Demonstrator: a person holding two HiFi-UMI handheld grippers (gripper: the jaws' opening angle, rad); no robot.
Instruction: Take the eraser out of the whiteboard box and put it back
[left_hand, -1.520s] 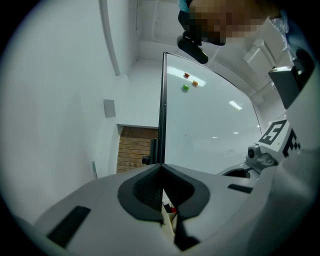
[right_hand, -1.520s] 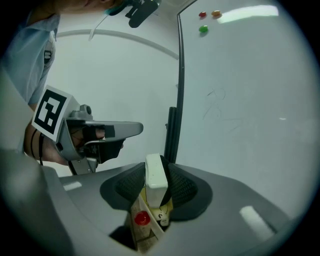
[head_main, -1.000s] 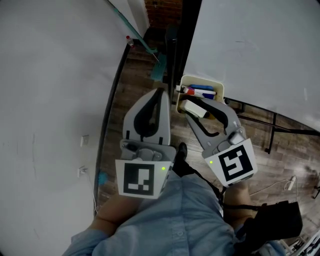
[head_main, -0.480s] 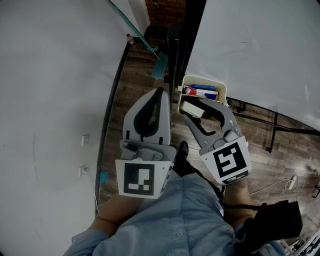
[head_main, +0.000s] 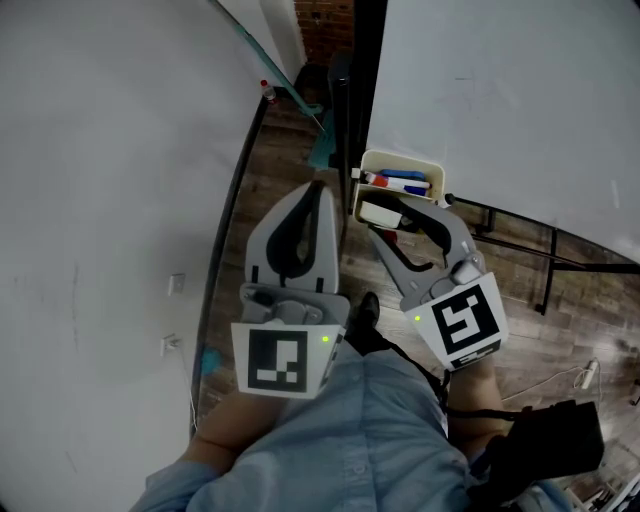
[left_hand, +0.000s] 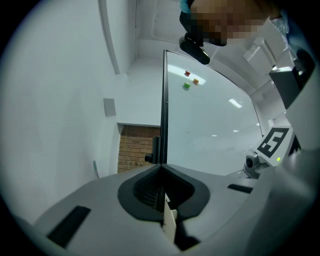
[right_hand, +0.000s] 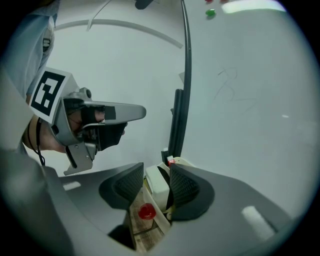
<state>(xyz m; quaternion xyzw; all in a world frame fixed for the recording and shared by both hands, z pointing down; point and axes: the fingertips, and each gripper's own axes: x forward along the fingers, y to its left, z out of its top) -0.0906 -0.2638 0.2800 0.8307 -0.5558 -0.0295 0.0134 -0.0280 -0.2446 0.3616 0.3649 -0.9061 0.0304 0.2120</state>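
The cream whiteboard box (head_main: 438, 173) hangs at the whiteboard's lower corner. The white eraser (head_main: 378, 213) lies in its near end, beside red and blue markers (head_main: 402, 183). My right gripper (head_main: 390, 217) reaches into the box with a finger on each side of the eraser (right_hand: 156, 189). Its jaws are opening, and a gap shows between the left pad (right_hand: 131, 183) and the eraser. My left gripper (head_main: 320, 186) hovers just left of the box, pointing level, shut with nothing in it. In the left gripper view its jaws (left_hand: 162, 169) meet in front of the board's black edge.
The whiteboard (head_main: 500, 90) fills the right, with its black frame post (head_main: 352, 90) beside the box. A white wall (head_main: 100, 150) fills the left. A wooden floor (head_main: 280, 170) lies below, with a teal object (head_main: 322, 150) on it. A red cap (right_hand: 146, 211) shows under my right jaws.
My right gripper's jaws have spread a little around the eraser, which stays in the box. Both grippers have stayed about where they were.
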